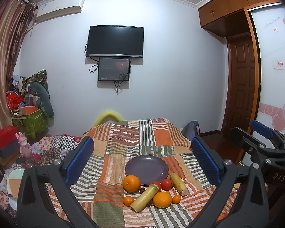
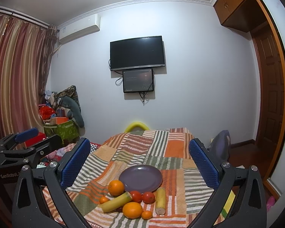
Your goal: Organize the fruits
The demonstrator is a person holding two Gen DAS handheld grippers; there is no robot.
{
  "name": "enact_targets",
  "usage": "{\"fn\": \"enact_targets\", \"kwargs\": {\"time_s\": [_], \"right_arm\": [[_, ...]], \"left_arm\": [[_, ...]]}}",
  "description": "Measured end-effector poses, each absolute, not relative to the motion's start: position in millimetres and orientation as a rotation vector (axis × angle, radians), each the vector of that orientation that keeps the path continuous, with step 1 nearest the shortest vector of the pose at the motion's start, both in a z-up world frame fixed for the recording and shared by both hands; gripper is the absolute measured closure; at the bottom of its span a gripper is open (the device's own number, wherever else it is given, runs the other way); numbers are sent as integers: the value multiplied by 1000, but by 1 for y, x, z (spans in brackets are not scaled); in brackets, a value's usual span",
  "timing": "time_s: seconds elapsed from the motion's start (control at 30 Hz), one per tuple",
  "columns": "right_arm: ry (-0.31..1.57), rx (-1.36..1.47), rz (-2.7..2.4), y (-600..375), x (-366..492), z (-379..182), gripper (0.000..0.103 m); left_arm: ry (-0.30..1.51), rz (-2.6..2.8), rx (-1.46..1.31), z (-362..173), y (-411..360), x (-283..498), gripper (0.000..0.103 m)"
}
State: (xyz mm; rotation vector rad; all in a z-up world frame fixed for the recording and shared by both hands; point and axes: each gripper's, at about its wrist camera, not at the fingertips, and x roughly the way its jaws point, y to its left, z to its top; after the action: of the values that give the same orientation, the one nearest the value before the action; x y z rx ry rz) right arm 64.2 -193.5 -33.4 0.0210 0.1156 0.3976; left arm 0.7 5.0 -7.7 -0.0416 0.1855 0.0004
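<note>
An empty purple plate (image 1: 146, 166) (image 2: 140, 178) lies on a striped patchwork cloth (image 1: 123, 142). In front of it are two oranges (image 1: 131, 183) (image 1: 162, 199), two small tangerines (image 1: 128, 201) (image 1: 176, 199), two red tomatoes (image 1: 167, 184) (image 2: 136, 196), two yellow cane pieces (image 1: 144, 197) (image 1: 179, 184) and dark small fruits. My left gripper (image 1: 142, 159) is open and empty, above and short of the fruit. My right gripper (image 2: 139, 161) is open and empty, likewise held back; it also shows at the right edge of the left wrist view (image 1: 260, 138).
The cloth-covered table (image 2: 161, 148) has a yellow chair back (image 1: 108, 116) behind it. Clutter, a green bin (image 1: 29, 122) and boxes stand at left by the curtains. A TV (image 1: 115, 40) hangs on the wall. A wooden door (image 1: 241, 87) is at right.
</note>
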Motion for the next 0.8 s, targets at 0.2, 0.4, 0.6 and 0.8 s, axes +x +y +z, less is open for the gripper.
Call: {"fn": "enact_targets", "kwargs": {"time_s": [0.2,0.4,0.6,0.8], "right_arm": [[115,23,398,-194,64,-34,0],[112,25,396,-194,62,-34,0],[108,28,395,-195,62,-34,0],[105,30,391,-197,60,-33,0]], "left_arm": [[187,2,-34,-6,1,2,0],[188,3,-27,-4,-1,3,0],[188,3,-28,-4,-1,3,0],[185,4,-29,-2,-1,2,0]]}}
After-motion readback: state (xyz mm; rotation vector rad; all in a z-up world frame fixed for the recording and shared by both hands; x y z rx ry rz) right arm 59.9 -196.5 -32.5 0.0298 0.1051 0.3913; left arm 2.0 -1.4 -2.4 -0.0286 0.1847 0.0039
